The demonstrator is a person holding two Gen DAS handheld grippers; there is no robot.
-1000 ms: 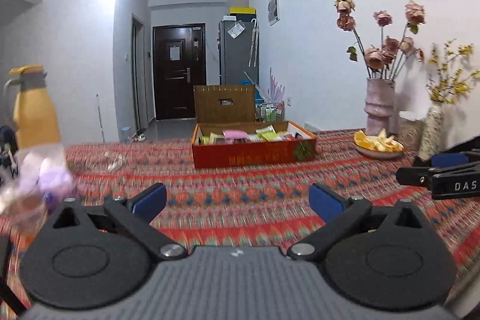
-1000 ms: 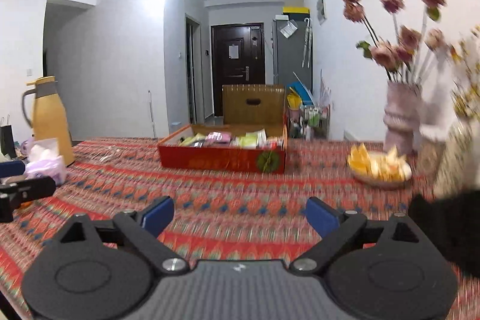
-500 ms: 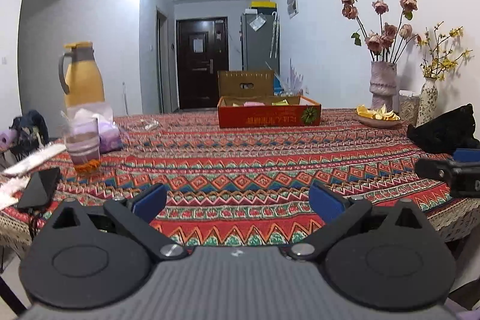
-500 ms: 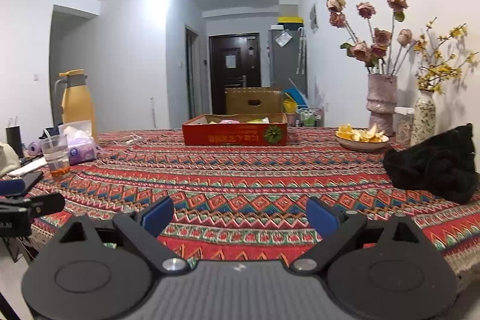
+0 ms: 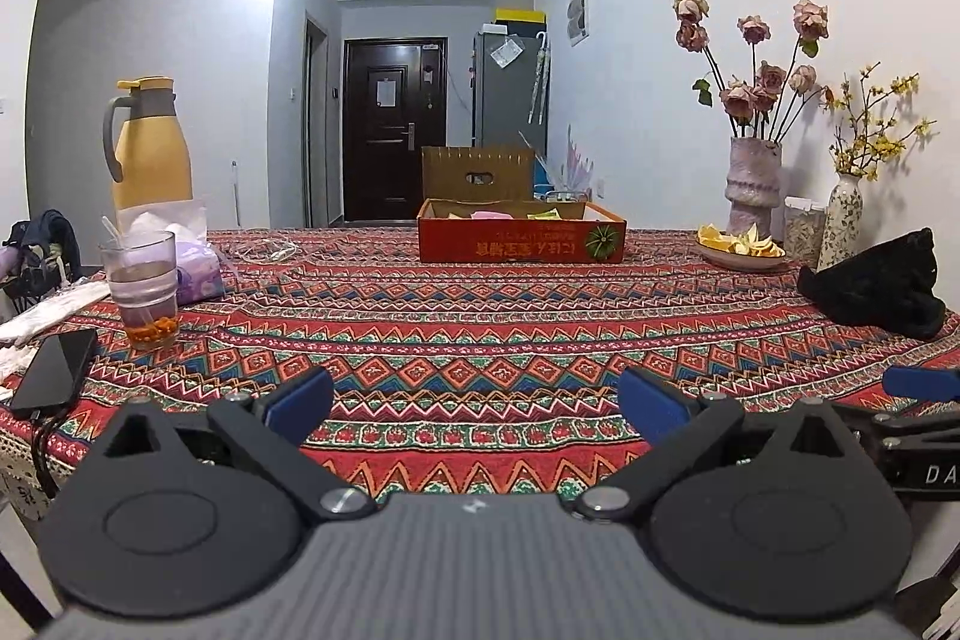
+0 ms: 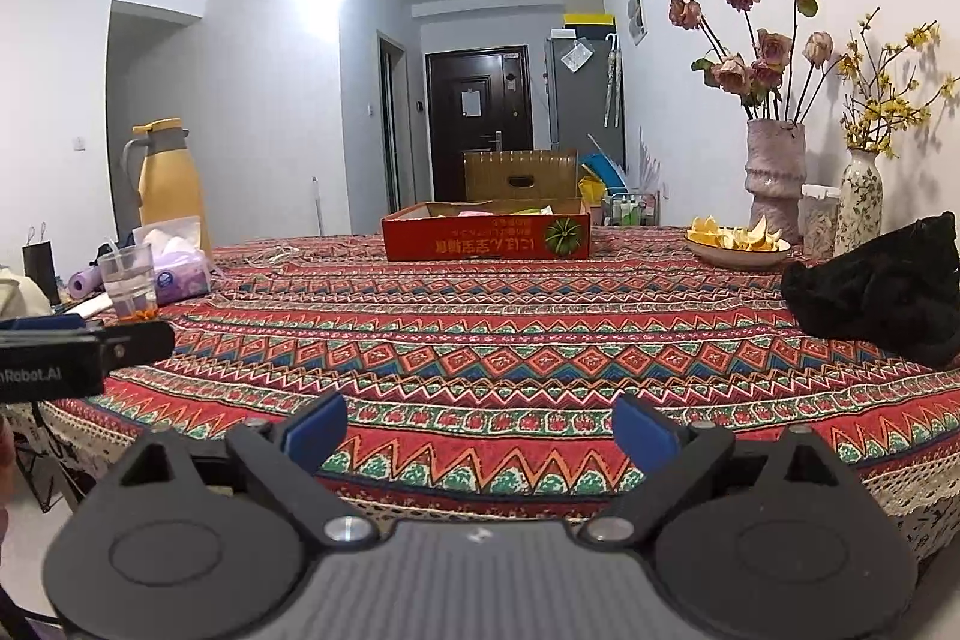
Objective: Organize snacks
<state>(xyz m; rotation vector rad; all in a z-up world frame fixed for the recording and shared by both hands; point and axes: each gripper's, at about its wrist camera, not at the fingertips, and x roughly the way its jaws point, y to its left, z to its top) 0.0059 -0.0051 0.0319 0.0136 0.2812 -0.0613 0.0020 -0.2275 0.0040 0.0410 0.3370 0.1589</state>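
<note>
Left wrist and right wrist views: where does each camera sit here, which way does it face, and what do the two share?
Left wrist: sits on the left gripper at the table's near edge, facing across the patterned tablecloth toward the red snack box; own open fingers show, the right gripper's tip at the right edge.
Right wrist: sits on the right gripper, slightly further back, facing the same way; own open fingers show, the left gripper at the left edge.
Shared: box, yellow jug, glass cup, flower vase, black bag.
</note>
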